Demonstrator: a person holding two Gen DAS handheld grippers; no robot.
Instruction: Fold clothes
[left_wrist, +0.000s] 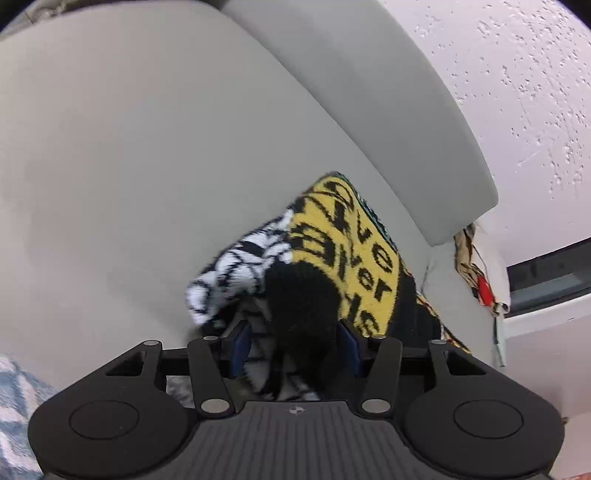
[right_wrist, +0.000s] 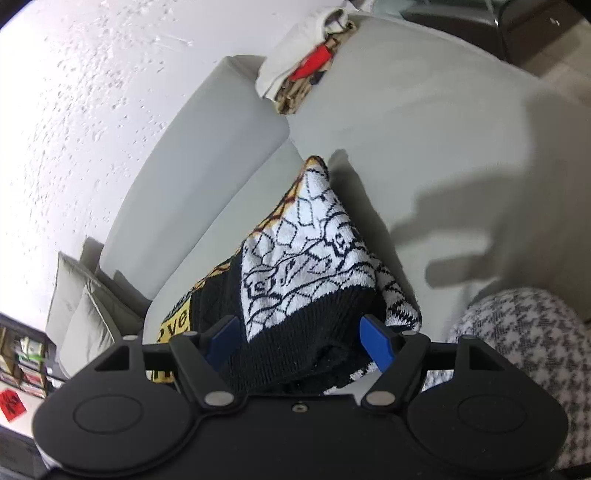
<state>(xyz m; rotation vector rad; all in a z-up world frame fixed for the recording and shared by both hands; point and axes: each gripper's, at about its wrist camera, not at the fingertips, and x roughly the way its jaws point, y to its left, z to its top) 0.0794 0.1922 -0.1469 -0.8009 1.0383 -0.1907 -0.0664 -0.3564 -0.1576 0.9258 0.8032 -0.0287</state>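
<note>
A knitted sweater (left_wrist: 340, 243) in black, yellow and white with black lettering hangs over the grey sofa seat (left_wrist: 129, 166). My left gripper (left_wrist: 295, 343) is shut on a bunched black and white part of it, the blue pads (left_wrist: 240, 347) pressed on the fabric. In the right wrist view the same sweater (right_wrist: 306, 258) shows its white cracked-pattern panel and black hem. My right gripper (right_wrist: 299, 343) is shut on the thick black hem, blue pads (right_wrist: 376, 339) on either side.
A grey back cushion (left_wrist: 369, 92) and a white textured wall (left_wrist: 517, 92) lie behind. A folded patterned cloth with red (right_wrist: 310, 66) sits on the sofa armrest. A houndstooth cushion (right_wrist: 524, 343) is at lower right. A shelf (right_wrist: 22, 354) stands at lower left.
</note>
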